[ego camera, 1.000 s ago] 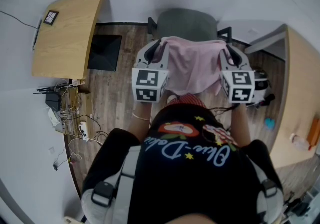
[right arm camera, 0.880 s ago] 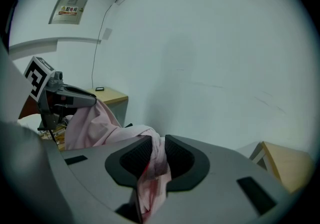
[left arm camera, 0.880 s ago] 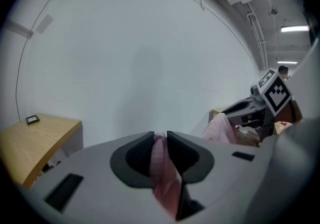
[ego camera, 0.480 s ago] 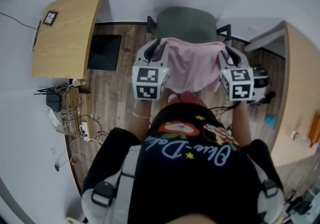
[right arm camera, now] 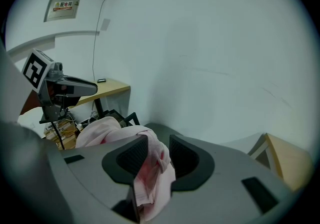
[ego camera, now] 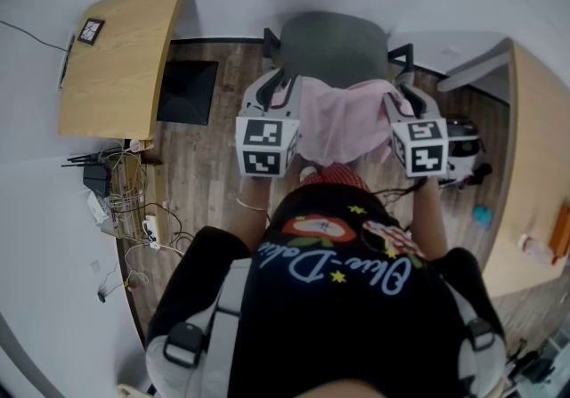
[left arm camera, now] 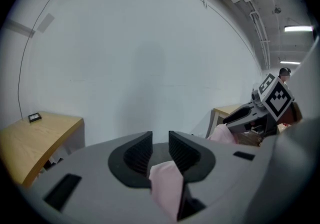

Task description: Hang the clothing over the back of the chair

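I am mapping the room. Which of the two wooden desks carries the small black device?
The desk at the head view's left; the device lies near its far edge. The right desk shows an orange thing instead.

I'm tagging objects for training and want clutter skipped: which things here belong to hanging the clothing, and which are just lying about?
Job in hand: pink fabric garment; grey padded chair; left hand-held gripper; right hand-held gripper, jaws just been opening, garment between them.
Lying about: curved light wooden desk; black rectangular object on the floor; tangled cables.
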Tool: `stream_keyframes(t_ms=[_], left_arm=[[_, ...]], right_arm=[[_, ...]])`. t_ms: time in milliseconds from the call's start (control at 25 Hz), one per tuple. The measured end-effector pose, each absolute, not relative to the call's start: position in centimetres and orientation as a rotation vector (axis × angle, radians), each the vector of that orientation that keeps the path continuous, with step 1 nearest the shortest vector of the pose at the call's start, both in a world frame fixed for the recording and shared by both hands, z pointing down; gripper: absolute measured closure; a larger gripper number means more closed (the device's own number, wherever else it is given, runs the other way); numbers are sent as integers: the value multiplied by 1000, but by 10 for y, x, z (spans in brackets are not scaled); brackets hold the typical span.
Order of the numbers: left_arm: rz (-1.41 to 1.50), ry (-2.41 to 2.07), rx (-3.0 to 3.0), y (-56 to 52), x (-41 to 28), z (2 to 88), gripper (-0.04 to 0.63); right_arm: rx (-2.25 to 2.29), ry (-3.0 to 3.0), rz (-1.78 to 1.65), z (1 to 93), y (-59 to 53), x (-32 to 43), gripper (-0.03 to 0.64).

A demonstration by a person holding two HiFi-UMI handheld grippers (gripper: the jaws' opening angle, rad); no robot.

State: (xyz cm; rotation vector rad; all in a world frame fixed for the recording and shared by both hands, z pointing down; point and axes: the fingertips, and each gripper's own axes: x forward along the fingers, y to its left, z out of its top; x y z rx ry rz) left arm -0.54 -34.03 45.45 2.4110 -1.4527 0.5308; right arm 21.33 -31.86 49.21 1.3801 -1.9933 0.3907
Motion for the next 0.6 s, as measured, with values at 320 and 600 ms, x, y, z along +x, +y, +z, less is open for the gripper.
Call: stream_keyframes(t_ms=[320, 600], left_arm=[[521, -1444, 2417, -341, -4, 454, 514], [516, -1429, 2432, -340, 1, 453, 514]], right_arm=[[1290, -1995, 435, 500, -316, 213, 502], [1270, -1992, 461, 504, -309, 215, 502]])
